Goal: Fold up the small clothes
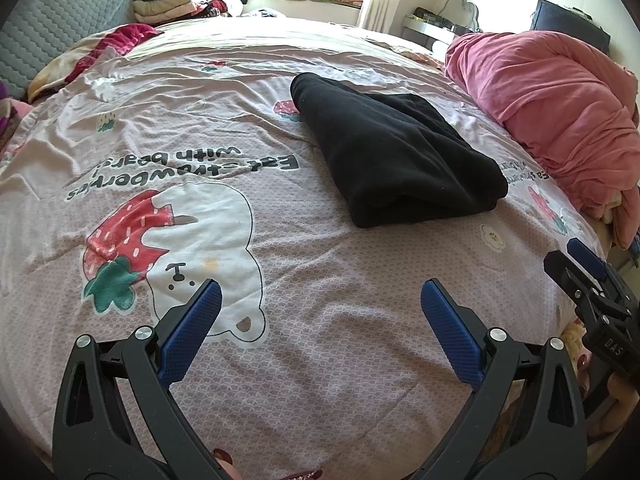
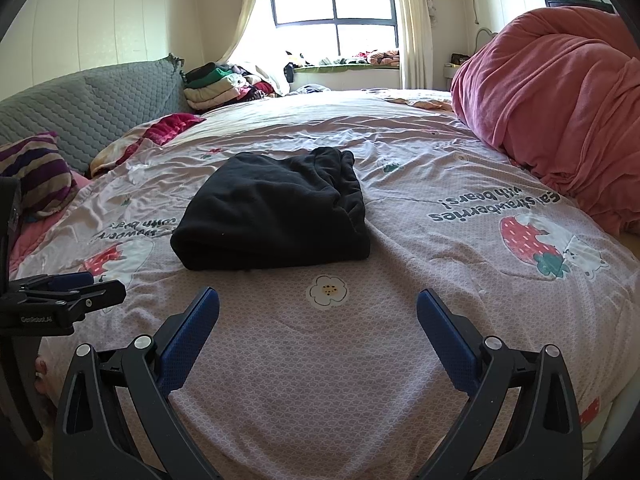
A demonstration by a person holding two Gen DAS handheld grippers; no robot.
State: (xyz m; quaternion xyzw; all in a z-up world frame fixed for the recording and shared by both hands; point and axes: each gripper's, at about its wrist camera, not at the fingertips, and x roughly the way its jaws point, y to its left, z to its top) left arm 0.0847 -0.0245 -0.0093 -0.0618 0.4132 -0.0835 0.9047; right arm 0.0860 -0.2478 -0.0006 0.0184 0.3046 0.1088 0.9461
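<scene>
1. Black garment (image 2: 272, 212): lies mid-bed on the pink printed bedspread (image 2: 400, 352), already doubled into a compact, roughly square bundle. Rolled fold edge faces the grippers; a gathered, ruffled edge (waistband or hem, cannot tell which) sits at its far right in the right wrist view.
2. Handling, judged: thick, soft, fleece-like knit. Light, fully limp, no stiffness. Matte nap should grip well on the textured pads; slip unlikely. Not fragile. Layers may slide apart if only the top one is pinched.
3. Where to hold, judged: the two near corners of the folded edge, pinching through all layers, one gripper per corner. Avoid the centre, which would sag and open the fold.
4. Left gripper (image 1: 320, 300): jaws spread wide, nothing between them, above bare bedspread, well short of the garment.
5. Right gripper (image 2: 318, 308): likewise wide and empty, near the garment's front edge but apart from it.
6. Surroundings: bunched pink duvet (image 2: 560, 112) to the right, stacked folded clothes (image 2: 212, 84) by the grey headboard (image 2: 88, 108).
</scene>
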